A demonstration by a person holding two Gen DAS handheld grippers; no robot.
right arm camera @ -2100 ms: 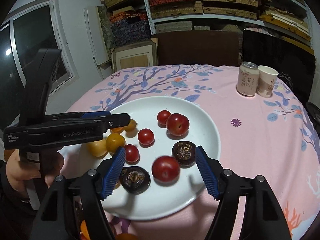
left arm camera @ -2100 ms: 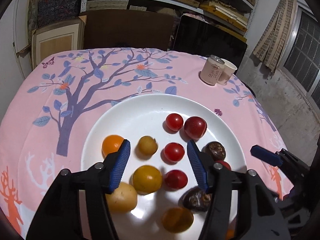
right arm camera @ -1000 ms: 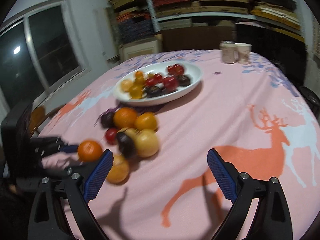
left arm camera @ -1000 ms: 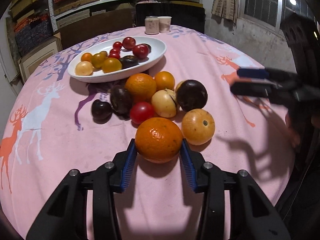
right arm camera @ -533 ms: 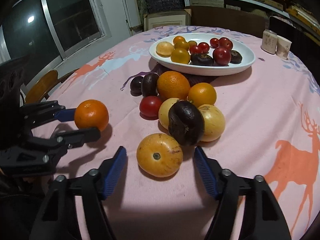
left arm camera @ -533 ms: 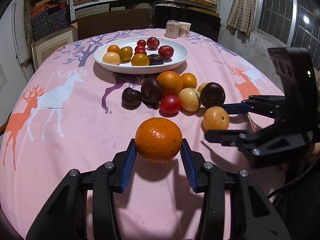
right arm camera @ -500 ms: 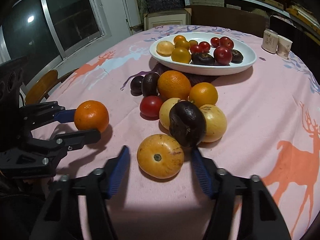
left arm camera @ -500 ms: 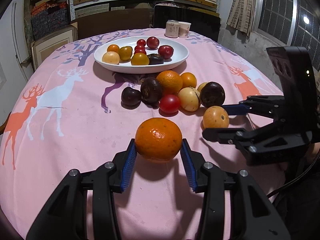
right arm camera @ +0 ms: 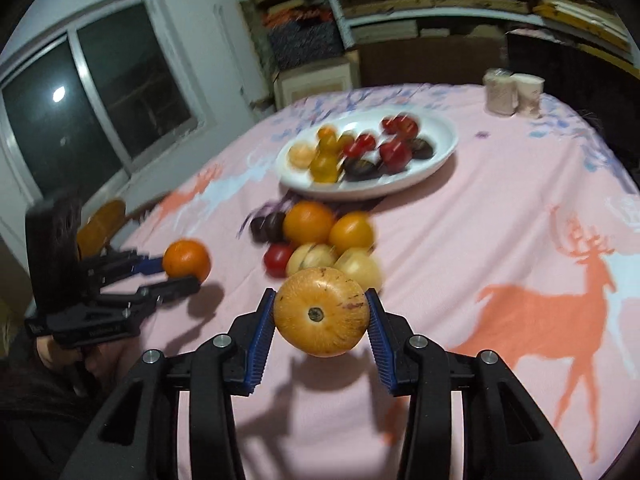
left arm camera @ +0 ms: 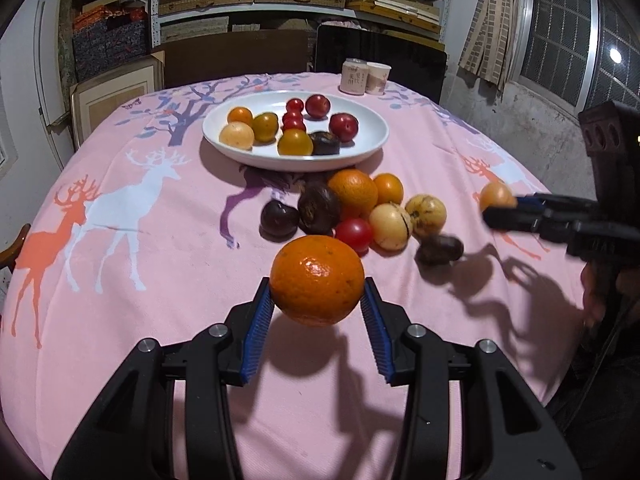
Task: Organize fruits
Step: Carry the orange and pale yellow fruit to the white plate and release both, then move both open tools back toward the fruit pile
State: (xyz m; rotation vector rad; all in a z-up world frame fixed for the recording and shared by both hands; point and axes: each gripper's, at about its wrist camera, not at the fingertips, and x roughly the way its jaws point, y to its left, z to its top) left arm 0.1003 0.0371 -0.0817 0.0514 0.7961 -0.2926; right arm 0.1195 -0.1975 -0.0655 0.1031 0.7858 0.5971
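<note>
My left gripper (left arm camera: 318, 294) is shut on a large orange (left arm camera: 317, 276) and holds it above the pink cloth. My right gripper (right arm camera: 320, 312) is shut on a yellow-orange round fruit (right arm camera: 321, 320), also off the cloth. A loose pile of fruit (left arm camera: 360, 204) lies between the grippers and the white plate (left arm camera: 374, 146), which holds several small red, yellow and dark fruits. One dark fruit (left arm camera: 439, 249) lies blurred, apart from the pile on its right. In the right wrist view the left gripper (right arm camera: 178, 270) with its orange (right arm camera: 187, 261) is at the left.
A can (left arm camera: 354, 76) and a paper cup (left arm camera: 377, 77) stand at the table's far edge. Dark chairs and stacked shelves stand behind the table. A person's hand (right arm camera: 52, 356) grips the left tool's handle. The round table's edge curves close on both sides.
The right gripper has shut on the yellow-orange fruit and lifted it off the cloth. A dark fruit has come off the pile to the right. The left gripper still holds the orange.
</note>
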